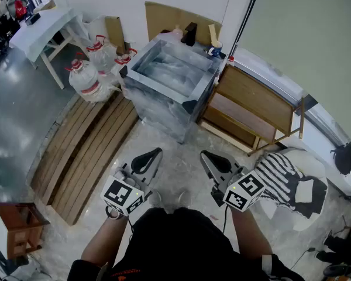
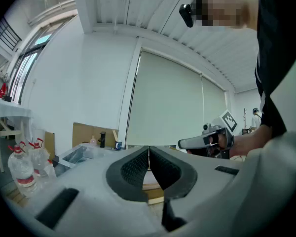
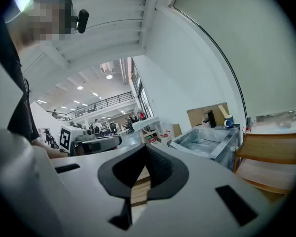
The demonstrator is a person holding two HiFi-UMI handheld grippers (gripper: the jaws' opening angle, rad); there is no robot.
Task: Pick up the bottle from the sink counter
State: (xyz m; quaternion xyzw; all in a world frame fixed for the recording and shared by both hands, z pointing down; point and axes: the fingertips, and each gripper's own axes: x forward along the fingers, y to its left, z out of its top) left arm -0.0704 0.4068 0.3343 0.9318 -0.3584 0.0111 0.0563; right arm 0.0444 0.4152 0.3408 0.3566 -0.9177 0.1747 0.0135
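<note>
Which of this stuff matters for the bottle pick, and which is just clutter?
Job: pinkish bottle; sink counter it stands on; left gripper and right gripper, both shut and empty.
Clutter: water jugs; mug; black faucet; wooden shelf; striped cloth; white table.

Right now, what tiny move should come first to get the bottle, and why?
Probably a step forward toward the sink, carrying both grippers along. The bottle stands at the sink's far edge beside the black faucet, while the left gripper and right gripper are held close to the person, shut and empty, well short of it.
</note>
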